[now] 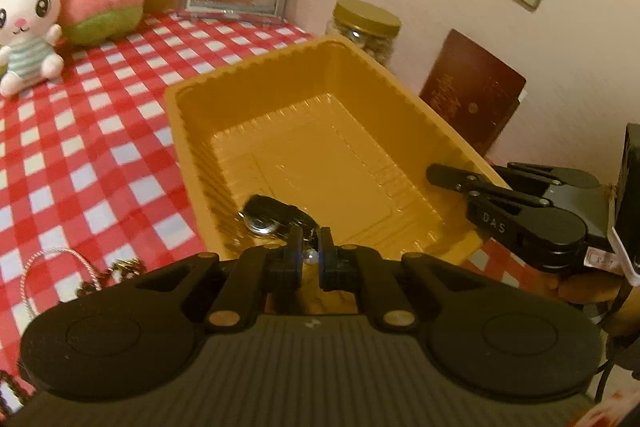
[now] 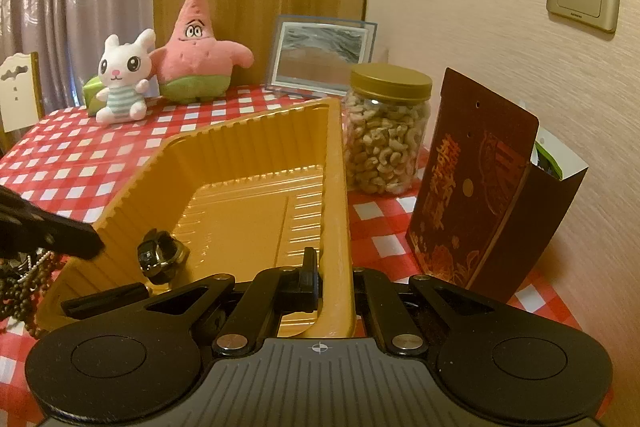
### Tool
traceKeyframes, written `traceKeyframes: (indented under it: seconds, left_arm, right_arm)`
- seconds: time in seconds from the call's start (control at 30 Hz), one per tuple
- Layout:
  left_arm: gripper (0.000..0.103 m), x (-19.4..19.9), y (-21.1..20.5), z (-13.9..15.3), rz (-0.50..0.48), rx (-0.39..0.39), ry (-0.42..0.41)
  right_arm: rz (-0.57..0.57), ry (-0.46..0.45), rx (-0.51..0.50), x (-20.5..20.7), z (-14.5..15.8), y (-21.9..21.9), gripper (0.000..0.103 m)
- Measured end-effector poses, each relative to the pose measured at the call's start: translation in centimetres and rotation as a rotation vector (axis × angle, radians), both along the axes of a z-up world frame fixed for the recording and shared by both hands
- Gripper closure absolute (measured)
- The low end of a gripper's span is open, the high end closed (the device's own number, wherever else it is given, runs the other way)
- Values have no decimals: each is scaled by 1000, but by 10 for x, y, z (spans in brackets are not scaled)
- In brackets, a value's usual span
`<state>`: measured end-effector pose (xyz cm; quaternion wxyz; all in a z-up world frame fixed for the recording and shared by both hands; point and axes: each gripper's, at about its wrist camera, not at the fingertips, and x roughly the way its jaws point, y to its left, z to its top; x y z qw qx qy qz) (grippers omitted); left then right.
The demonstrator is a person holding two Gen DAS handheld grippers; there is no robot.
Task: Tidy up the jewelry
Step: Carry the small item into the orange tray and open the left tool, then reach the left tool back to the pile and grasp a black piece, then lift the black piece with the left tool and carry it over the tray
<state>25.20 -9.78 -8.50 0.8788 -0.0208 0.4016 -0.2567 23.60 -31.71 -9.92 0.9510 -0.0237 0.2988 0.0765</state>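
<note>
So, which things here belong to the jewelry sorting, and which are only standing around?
Belong to the job:
- yellow tray, its wall clamped by the right gripper
- small pearl piece pinched in the left gripper
- dark piece in the tray
- bead strands beside the tray

Just lying about:
- two plush toys
- picture frame
- cashew jar
- dark red box

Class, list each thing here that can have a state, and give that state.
left gripper: shut on a small pearl piece
right gripper: shut on the tray wall
yellow tray: tilted, holding one watch
watch: inside the tray
cashew jar: upright, lid on
bead strands: outside the tray, on the cloth
</note>
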Motion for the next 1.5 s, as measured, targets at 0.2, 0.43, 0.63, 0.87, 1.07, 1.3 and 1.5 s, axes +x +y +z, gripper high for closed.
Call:
traceKeyframes:
  seconds: [0.2,0.43,0.63,0.87,1.07,1.3,1.5]
  left_arm:
    - [87,-3,1,5,13,-19,-10]
    - [83,-16,34,21,60,-50,-40]
    - [77,-32,89,22,180,20,-49]
    - [71,-39,139,5,295,156,-14]
    - [70,-42,146,-7,291,209,-3]
    - [70,-33,145,-13,234,234,11]
    - [81,-22,144,-31,241,246,64]
  right_arm:
    - [-3,7,2,0,1,-1,100]
    - [-4,9,4,0,0,-1,100]
    - [-5,9,3,0,1,0,100]
    - [-4,10,2,0,1,-1,100]
    - [-4,11,1,0,1,-1,100]
    - [-8,12,2,1,1,-1,100]
    - [-9,12,1,1,0,-1,100]
